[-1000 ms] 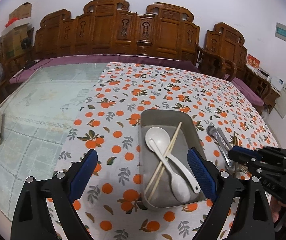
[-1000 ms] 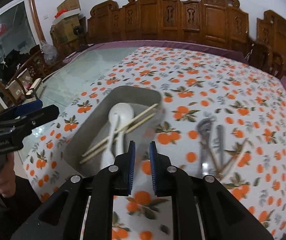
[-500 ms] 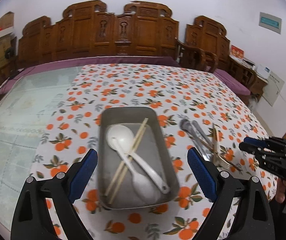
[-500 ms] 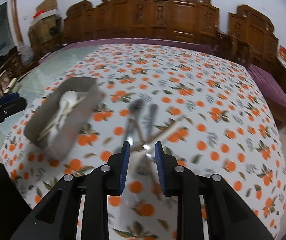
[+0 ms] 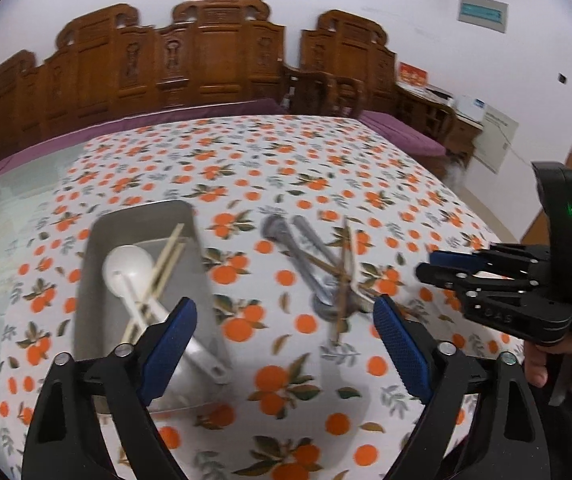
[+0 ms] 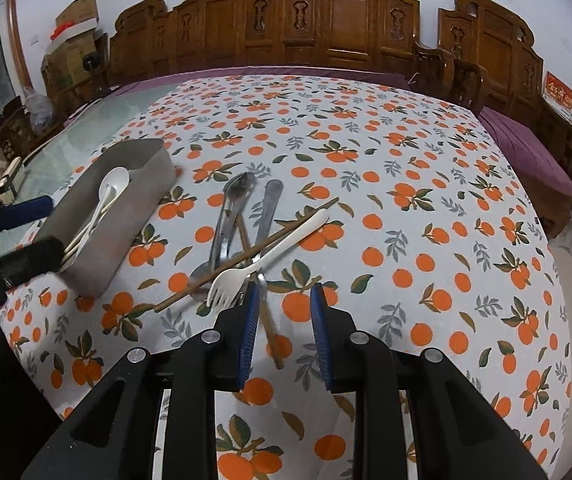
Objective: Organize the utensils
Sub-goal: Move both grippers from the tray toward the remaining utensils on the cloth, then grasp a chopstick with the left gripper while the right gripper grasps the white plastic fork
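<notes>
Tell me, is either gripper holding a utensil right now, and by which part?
Nothing is held. The right gripper hovers open over the pile's chopstick; the left gripper is closing on nothing.

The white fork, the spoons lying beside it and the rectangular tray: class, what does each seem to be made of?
White fork: probably plastic, going by its opaque, matte, even white. Spoons: metal, likely stainless steel; grey and shiny with reflections. Tray: looks like brushed metal, with thin, dull grey walls and a soft sheen.

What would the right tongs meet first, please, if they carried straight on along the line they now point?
Probably the brown chopstick lying between the right tongs, then the white plastic fork just beyond; depth is hard to judge.
</notes>
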The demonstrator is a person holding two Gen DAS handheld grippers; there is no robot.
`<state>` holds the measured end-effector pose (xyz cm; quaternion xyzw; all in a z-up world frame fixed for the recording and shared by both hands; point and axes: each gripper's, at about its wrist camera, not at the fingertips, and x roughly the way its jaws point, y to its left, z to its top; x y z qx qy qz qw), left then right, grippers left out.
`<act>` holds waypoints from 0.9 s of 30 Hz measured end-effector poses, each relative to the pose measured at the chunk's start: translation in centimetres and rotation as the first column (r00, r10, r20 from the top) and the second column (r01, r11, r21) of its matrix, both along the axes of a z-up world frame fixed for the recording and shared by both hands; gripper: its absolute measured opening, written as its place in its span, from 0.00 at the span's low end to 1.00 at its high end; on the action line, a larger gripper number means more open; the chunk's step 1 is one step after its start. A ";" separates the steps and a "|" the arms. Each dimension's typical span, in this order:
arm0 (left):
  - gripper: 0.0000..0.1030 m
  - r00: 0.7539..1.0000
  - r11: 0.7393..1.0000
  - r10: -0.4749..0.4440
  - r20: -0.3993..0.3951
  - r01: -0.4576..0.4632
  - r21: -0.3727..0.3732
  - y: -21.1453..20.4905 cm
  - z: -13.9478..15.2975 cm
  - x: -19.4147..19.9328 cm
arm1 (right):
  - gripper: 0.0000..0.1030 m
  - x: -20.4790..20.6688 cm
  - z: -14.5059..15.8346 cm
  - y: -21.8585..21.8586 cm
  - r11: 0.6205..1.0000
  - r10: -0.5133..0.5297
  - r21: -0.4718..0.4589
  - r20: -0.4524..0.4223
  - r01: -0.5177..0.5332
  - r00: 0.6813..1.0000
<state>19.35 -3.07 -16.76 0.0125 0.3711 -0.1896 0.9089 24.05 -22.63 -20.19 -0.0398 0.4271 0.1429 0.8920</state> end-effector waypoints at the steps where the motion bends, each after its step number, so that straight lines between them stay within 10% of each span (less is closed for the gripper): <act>1: 0.73 1.000 1.000 -0.011 -0.004 0.011 -0.001 -0.3 -0.1 0.0 | 0.27 -0.1 0.0 0.0 1.000 -0.001 0.002 0.000 0.001 1.000; 27: 0.12 0.980 0.995 -0.097 -0.172 0.100 0.011 -4.9 -6.7 2.6 | 0.28 -2.1 -1.1 -0.1 1.000 0.006 -0.010 -0.033 -0.006 0.999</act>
